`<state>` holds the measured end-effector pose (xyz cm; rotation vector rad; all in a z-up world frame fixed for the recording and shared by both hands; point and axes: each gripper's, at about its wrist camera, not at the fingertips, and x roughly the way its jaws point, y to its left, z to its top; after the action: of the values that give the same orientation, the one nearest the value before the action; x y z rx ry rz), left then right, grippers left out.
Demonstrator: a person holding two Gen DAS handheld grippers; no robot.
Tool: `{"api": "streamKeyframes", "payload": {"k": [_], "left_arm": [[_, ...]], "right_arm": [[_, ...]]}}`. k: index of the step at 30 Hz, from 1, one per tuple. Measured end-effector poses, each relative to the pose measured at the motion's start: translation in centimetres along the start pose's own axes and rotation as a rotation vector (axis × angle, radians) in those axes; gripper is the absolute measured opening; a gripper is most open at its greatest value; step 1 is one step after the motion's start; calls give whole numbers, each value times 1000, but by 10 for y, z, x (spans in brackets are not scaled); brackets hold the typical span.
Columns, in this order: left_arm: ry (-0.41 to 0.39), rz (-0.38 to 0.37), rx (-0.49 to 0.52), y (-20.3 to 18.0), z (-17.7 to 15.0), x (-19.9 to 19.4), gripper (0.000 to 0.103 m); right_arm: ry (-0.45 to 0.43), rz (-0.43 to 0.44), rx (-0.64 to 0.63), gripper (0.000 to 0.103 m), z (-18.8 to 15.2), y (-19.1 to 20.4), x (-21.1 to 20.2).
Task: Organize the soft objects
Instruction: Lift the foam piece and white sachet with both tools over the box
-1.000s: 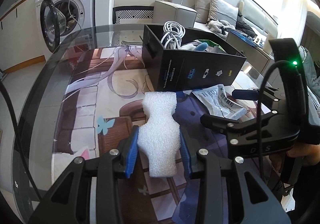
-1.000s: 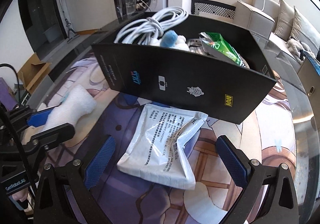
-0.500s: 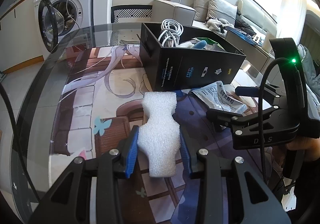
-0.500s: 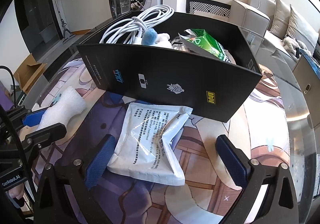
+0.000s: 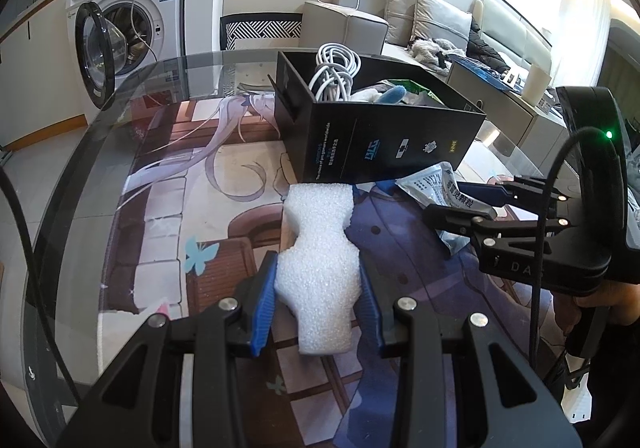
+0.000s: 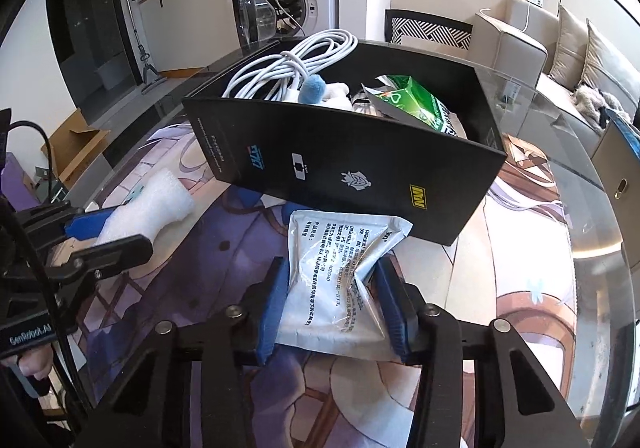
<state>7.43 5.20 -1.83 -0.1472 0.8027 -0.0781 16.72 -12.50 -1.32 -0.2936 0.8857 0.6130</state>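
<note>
Bright daylight from blown-out right side; glare on glass desk [image 5: 80,183] rim. Strong fisheye bending, dark vignette corners. Focus sharp throughout.

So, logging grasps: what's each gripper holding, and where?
Left gripper clamps the foam by its wider lower half. Right gripper pinches the white pouch across its near end.

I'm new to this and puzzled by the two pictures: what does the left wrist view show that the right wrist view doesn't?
Only the left view shows the white foam block gripped head-on by the left gripper. Only the right view shows the green packet in the box and the right gripper squeezing the silver pouch. Both show the black box, white cable and washing machine.
</note>
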Motion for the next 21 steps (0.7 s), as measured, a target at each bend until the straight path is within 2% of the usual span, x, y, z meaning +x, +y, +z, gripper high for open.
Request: {"api": "streamKeyframes", "payload": {"k": [7, 21], "left_arm": [[-18, -3, 10, -4, 4, -5, 37], [-64, -1, 27, -11, 19, -18, 37]], "right_arm": [[-23, 6, 9, 40, -4, -4, -9], [-118, 26, 29, 40, -4, -11, -50]]}}
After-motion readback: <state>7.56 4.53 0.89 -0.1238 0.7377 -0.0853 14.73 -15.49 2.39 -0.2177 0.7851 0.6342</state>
